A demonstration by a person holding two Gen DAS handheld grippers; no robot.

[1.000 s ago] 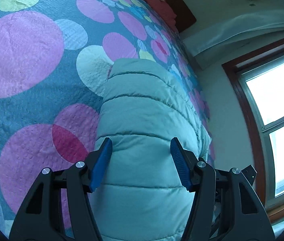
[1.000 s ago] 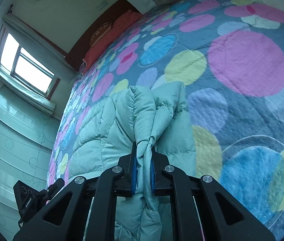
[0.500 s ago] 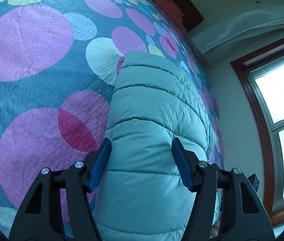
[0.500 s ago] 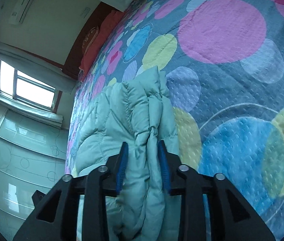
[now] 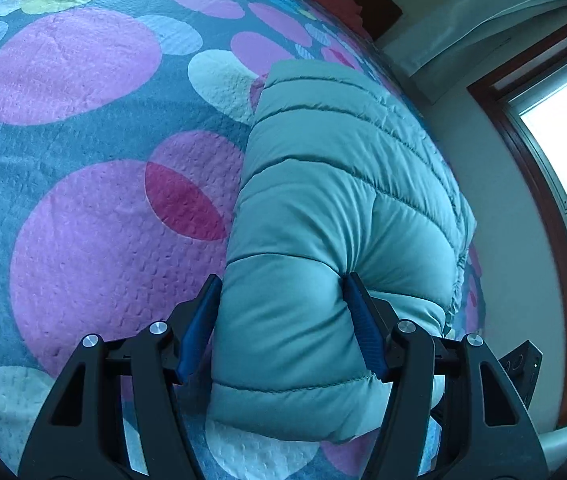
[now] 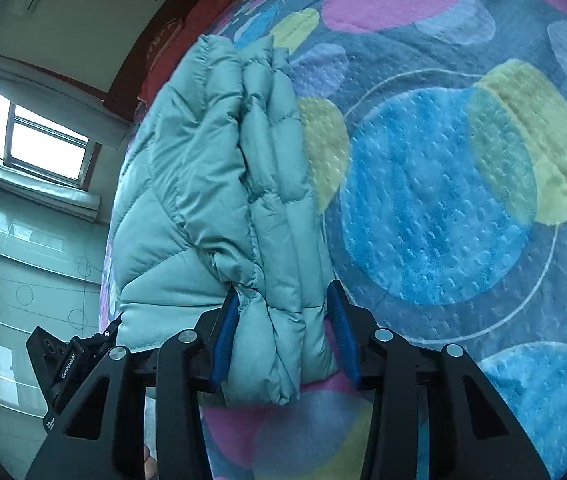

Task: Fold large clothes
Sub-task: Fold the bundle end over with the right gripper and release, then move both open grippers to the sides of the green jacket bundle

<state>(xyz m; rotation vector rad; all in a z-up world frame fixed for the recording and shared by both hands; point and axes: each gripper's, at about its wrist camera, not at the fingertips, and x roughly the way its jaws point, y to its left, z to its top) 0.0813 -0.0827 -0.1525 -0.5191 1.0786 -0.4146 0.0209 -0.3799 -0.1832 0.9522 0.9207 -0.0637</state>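
A pale green quilted puffer jacket [image 5: 335, 200] lies folded on the bed with the circle-patterned cover [image 5: 83, 128]. My left gripper [image 5: 281, 312] is open, its blue pads astride the jacket's near end, the right pad pressing into the padding. In the right wrist view the jacket [image 6: 211, 160] shows as a bunched stack of layers. My right gripper [image 6: 281, 320] is open, its pads on either side of the jacket's near folded edge. The left gripper's body [image 6: 67, 364] shows at the lower left there.
The bed cover [image 6: 443, 200] spreads to the right of the jacket. A red pillow [image 6: 199, 12] and dark headboard lie at the far end. A window [image 5: 563, 128] and wall run along the jacket's side of the bed.
My right gripper has opened and let go of the jacket's bunched edge, then opened wider. My left gripper stayed open and moved down around the jacket's end.
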